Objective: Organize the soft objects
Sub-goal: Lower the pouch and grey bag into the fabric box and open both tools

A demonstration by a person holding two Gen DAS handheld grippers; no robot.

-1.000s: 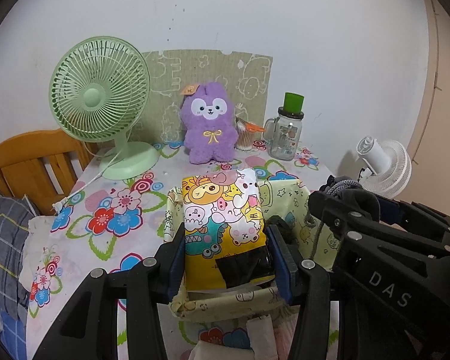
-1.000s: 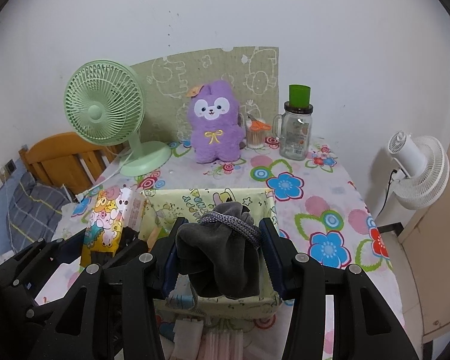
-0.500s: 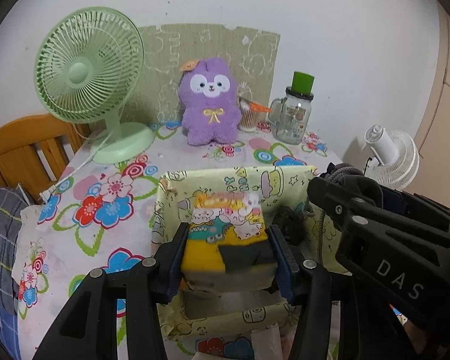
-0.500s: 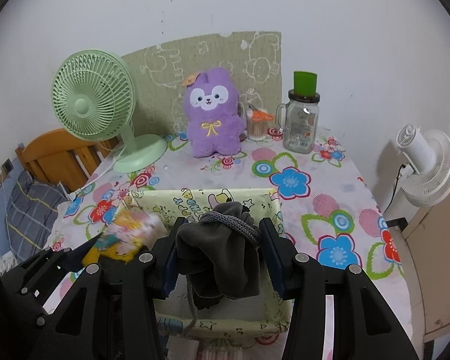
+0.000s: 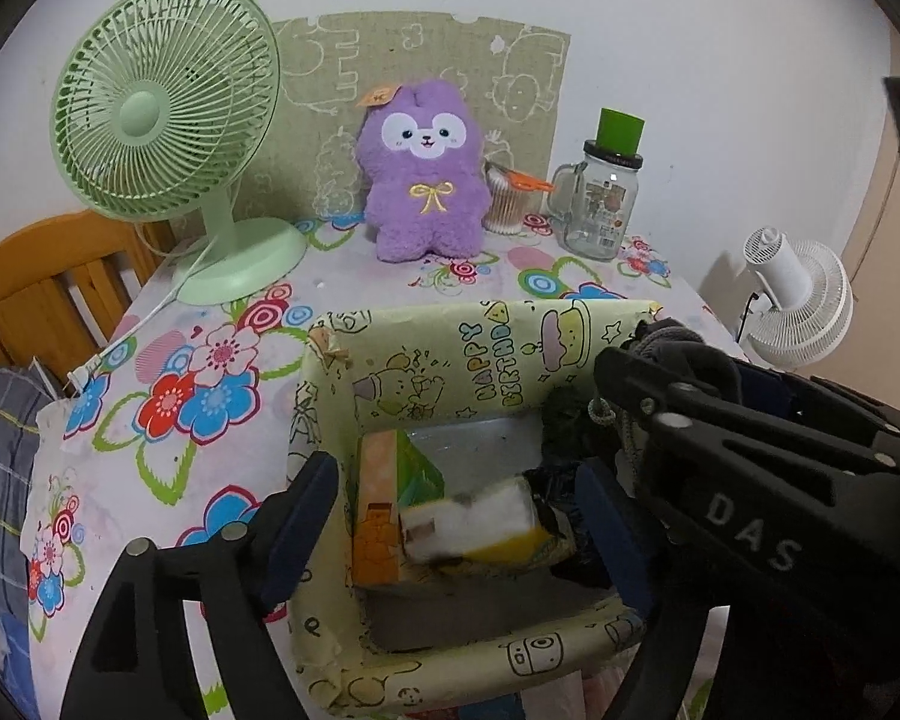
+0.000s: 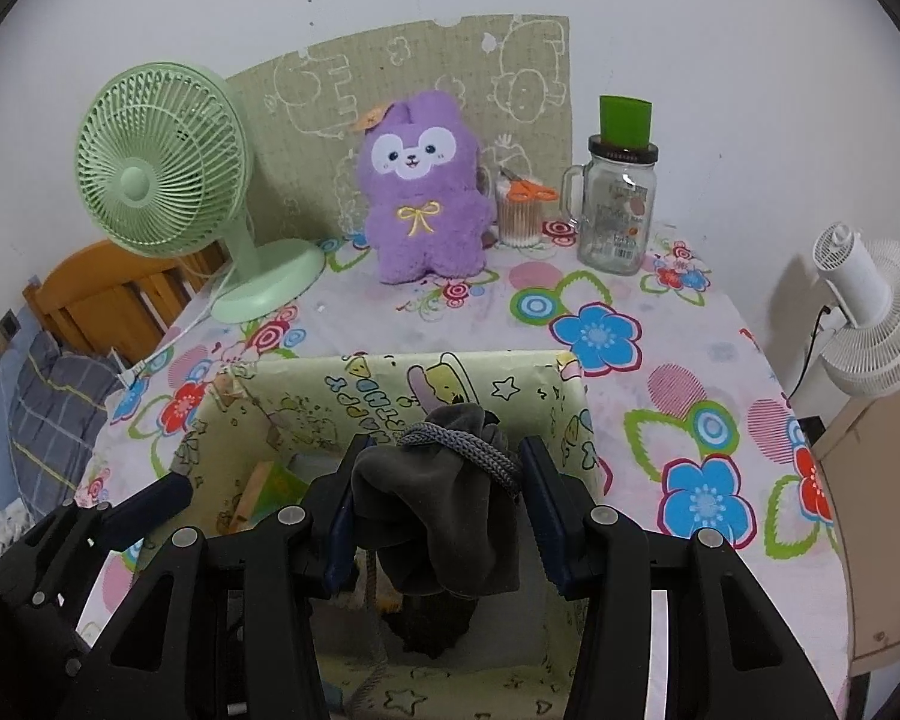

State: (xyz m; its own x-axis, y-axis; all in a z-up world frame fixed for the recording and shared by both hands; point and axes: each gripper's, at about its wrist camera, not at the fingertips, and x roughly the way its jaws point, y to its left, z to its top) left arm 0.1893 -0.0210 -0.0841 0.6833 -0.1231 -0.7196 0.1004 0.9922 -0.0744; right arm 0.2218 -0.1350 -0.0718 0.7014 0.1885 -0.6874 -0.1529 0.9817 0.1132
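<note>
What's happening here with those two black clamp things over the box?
A person is tidying soft things into the paper-lined box with a handheld gripper in each hand. The left gripper has just been opening its jaws, and the cartoon-print packet now lies blurred between them, low inside the box and no longer pinched. The right gripper is clamped on a grey cloth bundle with a cord, held over the box and not yet released.
</note>
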